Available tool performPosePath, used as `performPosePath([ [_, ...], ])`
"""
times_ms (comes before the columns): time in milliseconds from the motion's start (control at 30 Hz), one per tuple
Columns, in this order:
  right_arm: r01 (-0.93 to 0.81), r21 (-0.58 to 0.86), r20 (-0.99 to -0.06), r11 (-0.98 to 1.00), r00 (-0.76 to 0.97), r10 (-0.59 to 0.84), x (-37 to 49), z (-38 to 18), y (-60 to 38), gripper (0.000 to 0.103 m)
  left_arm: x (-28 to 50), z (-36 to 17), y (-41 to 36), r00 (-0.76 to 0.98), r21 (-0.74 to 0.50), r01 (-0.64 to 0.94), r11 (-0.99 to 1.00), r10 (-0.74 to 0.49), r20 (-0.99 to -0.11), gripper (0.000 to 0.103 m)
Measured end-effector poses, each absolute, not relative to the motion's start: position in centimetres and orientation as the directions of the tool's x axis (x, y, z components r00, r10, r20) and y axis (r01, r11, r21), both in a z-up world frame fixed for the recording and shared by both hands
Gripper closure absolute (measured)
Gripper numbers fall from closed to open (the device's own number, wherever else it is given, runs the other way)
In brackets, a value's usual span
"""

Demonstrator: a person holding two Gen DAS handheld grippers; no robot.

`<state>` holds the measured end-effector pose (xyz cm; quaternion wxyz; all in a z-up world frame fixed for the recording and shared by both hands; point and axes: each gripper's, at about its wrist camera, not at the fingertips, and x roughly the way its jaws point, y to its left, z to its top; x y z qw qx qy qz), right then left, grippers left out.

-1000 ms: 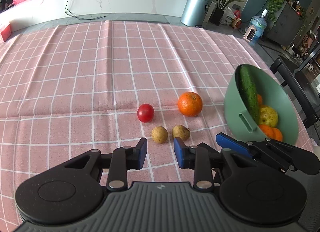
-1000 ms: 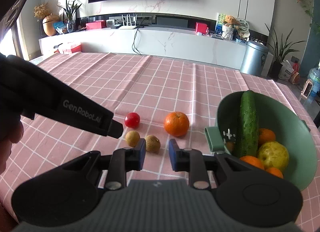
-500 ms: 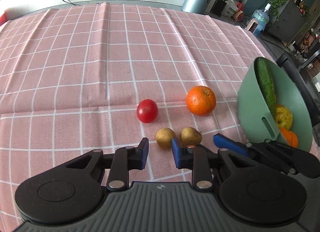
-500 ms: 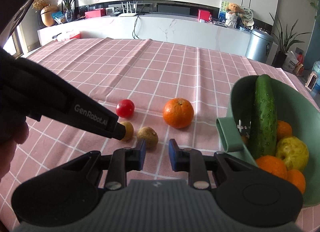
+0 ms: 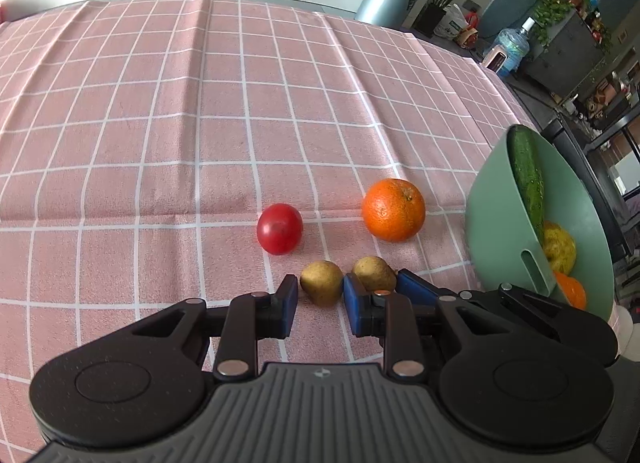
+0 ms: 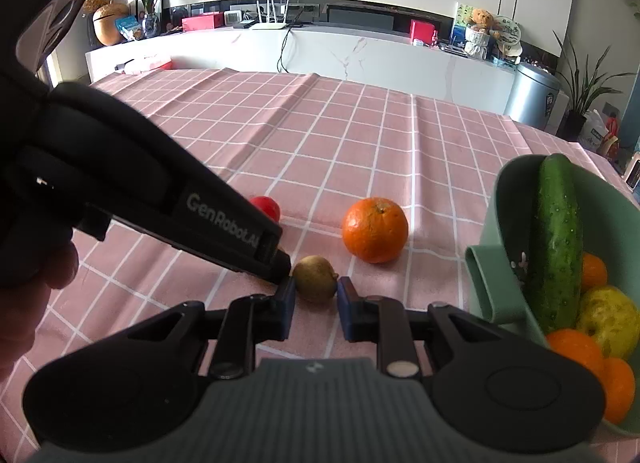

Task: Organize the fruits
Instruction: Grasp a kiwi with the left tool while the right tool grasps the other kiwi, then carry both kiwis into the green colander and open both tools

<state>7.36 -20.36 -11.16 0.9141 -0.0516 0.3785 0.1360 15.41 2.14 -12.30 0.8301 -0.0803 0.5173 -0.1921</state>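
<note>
Two small brown fruits lie side by side on the pink checked cloth. My left gripper [image 5: 319,305] is open with its blue pads either side of the left brown fruit [image 5: 322,282]. My right gripper [image 6: 316,305] is open with its pads either side of the right brown fruit [image 6: 315,277], which also shows in the left wrist view [image 5: 374,273]. Behind them lie a red tomato [image 5: 279,228] and an orange [image 5: 393,210]. A green bowl [image 6: 490,271] at the right holds a cucumber [image 6: 556,239], oranges and a yellow fruit.
The pink checked tablecloth [image 5: 180,123] stretches far back and left. The left gripper's black body [image 6: 160,199] crosses the right wrist view and hides part of the tomato [image 6: 267,207]. The table's right edge lies just beyond the bowl [image 5: 496,239].
Both grippers have moved forward and down toward the two brown fruits; the pads now flank them. The fruits and bowl have not moved.
</note>
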Motion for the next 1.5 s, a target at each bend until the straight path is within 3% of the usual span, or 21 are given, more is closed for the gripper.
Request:
performPosePath([
  [500, -0.288, 0.010, -0.699, 0.958, 0.683, 0.213, 6.5, -9.9, -20.7, 0.086, 14.1, -10.2, 3.7, 0.420, -0.346, 0.174, 0.922, -0.387, -0.821, 0.077],
  [767, -0.272, 0.028, -0.749, 0.962, 0.632, 0.201, 4.7, -9.4, -21.0, 0.087, 12.3, -9.3, 3.4, 0.422, -0.317, 0.182, 0.931, -0.365, -0.830, 0.077],
  [1200, -0.264, 0.022, -0.740, 0.964, 0.644, 0.193, 4.9, -10.3, -21.1, 0.080, 10.8, -7.9, 3.9, 0.437, -0.297, 0.164, 0.941, -0.339, -0.833, 0.077],
  [1500, -0.232, 0.028, -0.690, 0.972, 0.700, 0.187, 2.8, -6.7, -22.7, 0.081, 10.1, -5.4, 1.4, 0.457, -0.308, 0.215, 0.927, -0.374, -0.807, 0.077],
])
